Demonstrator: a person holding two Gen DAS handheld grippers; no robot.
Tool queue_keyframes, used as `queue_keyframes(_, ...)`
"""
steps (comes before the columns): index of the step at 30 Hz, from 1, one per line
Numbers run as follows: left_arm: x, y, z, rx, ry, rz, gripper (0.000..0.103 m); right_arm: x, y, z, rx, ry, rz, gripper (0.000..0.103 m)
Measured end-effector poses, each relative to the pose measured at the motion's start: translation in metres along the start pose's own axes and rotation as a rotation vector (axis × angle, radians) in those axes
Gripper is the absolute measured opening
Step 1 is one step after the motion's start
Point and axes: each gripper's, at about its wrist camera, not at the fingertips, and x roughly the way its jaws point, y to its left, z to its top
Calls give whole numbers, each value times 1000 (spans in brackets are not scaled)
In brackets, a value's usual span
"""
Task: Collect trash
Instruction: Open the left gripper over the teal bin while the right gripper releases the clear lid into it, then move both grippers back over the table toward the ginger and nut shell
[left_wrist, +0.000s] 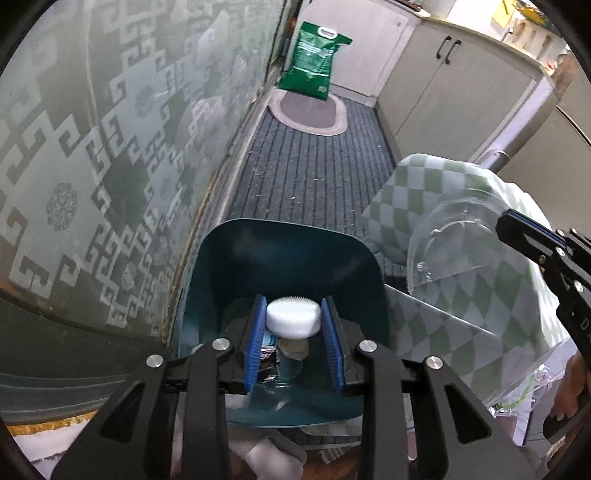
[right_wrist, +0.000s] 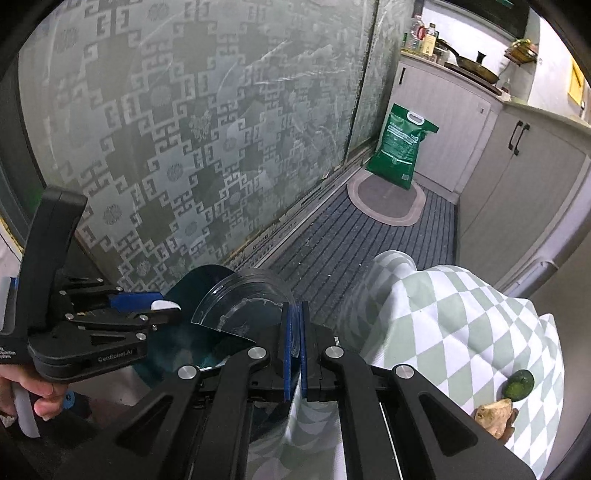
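Observation:
My left gripper (left_wrist: 293, 319) is shut on a white ribbed bottle cap (left_wrist: 293, 318) and holds it over the open teal trash bin (left_wrist: 240, 266). The bin holds wrappers and scraps (left_wrist: 267, 360). My right gripper (right_wrist: 295, 332) is shut on the edge of a clear plastic lid (right_wrist: 240, 306), held beside the bin at the table's corner. The lid (left_wrist: 454, 243) and the right gripper (left_wrist: 517, 230) also show in the left wrist view at the right. The left gripper (right_wrist: 162, 308) shows at the left of the right wrist view.
A table with a green-and-white checked cloth (right_wrist: 461, 325) stands at the right, with a lime (right_wrist: 519, 384) and a brown scrap (right_wrist: 495, 415) on it. A frosted glass door (right_wrist: 184, 129) runs along the left. A green sack (right_wrist: 402, 147) stands by cabinets (right_wrist: 517, 184).

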Motion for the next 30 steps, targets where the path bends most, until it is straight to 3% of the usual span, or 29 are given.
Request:
queue_keyframes(10,-16,6,5,-38,-41,18,44,13,17,1,-61,28,-18,3)
queue_keyframes(23,-86,-21,14,14,-281,-24,55,24,21,-4,-58,57,12,4)
queue_keyframes(28,-112,-23,16,-13,-359,-61,56,27,23,-5,-43,63,36,4)
queue_keyframes(30,-124,-28,17,-15,-405,-77,58,27,21,-5,-15,58,74,10)
